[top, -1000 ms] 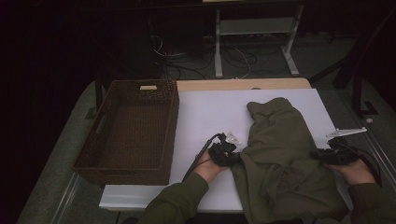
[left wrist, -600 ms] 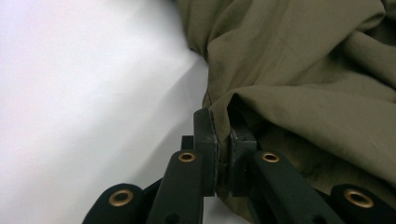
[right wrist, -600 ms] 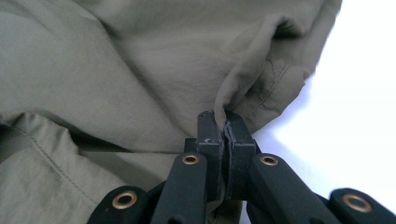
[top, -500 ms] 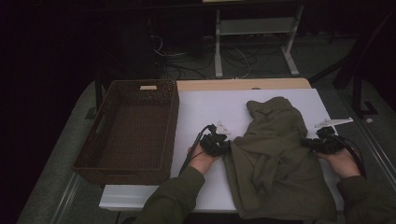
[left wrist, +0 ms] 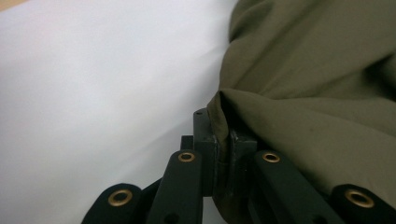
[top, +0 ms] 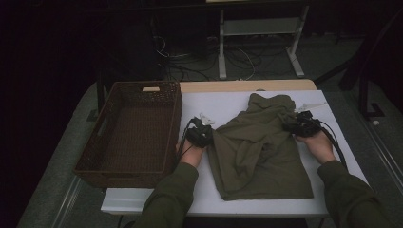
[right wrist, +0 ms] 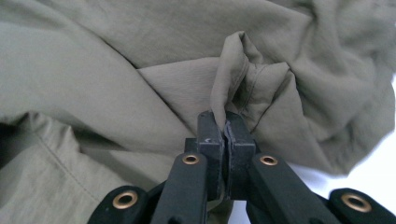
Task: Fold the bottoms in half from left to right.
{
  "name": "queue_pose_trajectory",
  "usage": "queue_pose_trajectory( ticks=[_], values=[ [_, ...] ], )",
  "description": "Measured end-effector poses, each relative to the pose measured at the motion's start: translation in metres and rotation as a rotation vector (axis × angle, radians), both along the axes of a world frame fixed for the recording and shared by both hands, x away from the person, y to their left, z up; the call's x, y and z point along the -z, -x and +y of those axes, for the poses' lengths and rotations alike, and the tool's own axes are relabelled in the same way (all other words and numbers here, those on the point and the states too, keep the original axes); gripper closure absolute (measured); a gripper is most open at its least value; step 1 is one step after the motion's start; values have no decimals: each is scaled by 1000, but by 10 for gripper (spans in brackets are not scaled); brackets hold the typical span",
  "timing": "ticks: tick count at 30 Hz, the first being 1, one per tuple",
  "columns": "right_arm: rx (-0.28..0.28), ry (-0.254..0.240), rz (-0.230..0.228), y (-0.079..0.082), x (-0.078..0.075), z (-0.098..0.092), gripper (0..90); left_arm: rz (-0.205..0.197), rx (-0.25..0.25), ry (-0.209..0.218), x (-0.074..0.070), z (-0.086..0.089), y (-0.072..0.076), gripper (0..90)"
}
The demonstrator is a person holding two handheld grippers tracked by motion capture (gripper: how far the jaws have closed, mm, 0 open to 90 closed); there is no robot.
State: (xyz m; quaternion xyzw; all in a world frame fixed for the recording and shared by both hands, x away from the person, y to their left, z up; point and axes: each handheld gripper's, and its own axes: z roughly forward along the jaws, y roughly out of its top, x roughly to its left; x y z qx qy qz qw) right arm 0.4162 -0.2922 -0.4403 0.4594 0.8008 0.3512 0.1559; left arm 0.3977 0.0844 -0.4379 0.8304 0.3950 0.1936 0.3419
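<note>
Now, on your white table [top: 228, 107] beside the basket [top: 130, 135], both your left gripper [top: 205, 134] and right gripper [top: 293, 124] pinch the green garment [top: 259, 156] spread between them.

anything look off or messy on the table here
Nothing spilled or damaged. The olive garment lies rumpled and bunched at its far end, not flat, because the left tongs and right tongs each pinch a fold of it. The wicker basket sits squarely beside it.
</note>
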Motion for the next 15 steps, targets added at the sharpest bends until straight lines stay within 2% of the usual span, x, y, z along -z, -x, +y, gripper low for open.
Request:
queue_pose_trajectory(
  ticks=[2,6,9,11,15],
  values=[
    [-5,5,-6,-5,1,5,865,-3,-20,7,2,4,-5,841],
    [-6,5,-18,-9,2,8,865,18,-38,31,6,5,-10,826],
    [1,-11,-9,-7,2,5,849,35,-49,59,4,7,-7,756],
    [-4,-17,-1,-5,1,4,765,51,-55,85,1,8,-3,655],
    [-3,-68,5,1,-6,-1,609,47,-44,75,-6,6,14,504]
  ],
)
